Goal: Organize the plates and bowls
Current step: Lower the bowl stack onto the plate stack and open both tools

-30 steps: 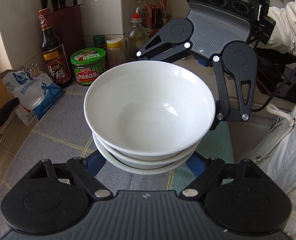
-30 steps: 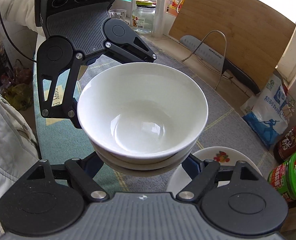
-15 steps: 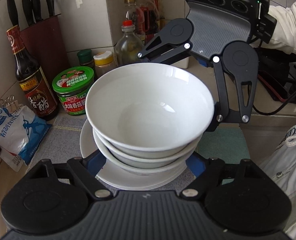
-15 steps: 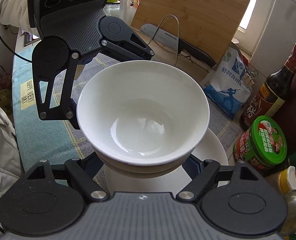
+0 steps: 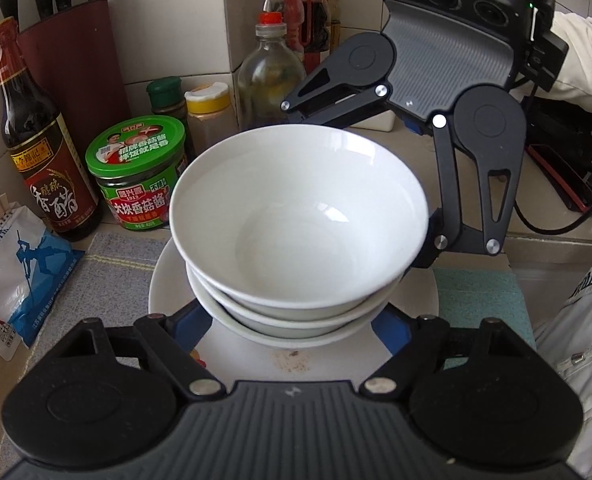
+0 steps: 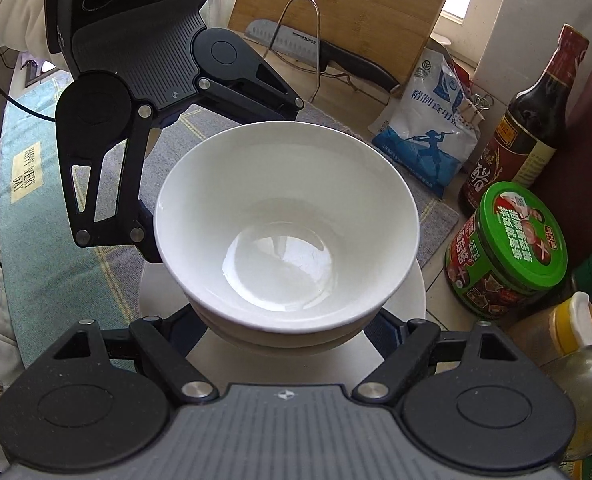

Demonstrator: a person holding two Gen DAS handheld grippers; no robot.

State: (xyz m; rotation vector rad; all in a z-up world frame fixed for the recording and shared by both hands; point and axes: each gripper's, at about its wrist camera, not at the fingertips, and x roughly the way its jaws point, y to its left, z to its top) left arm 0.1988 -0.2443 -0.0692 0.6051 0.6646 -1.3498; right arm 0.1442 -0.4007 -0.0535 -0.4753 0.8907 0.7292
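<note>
Gripping a stack of white bowls [image 5: 298,216] from opposite sides, the left gripper [image 5: 292,322] and right gripper [image 6: 292,326] each have both jaws closed against the stack's lower walls. The stack sits over a white plate [image 5: 168,280] on the gray mat [image 5: 112,256]; contact with the plate cannot be told. In the left view, green-lidded jar [image 5: 138,172] at 10 o'clock, dark sauce bottle [image 5: 40,148] beyond it, salt bag [image 5: 12,276] at 9 o'clock.

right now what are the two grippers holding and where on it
Both hold the stack of white bowls over the plate. The left gripper and right gripper grip the lower bowls' walls from opposite sides, under the top bowl's rim.
</note>
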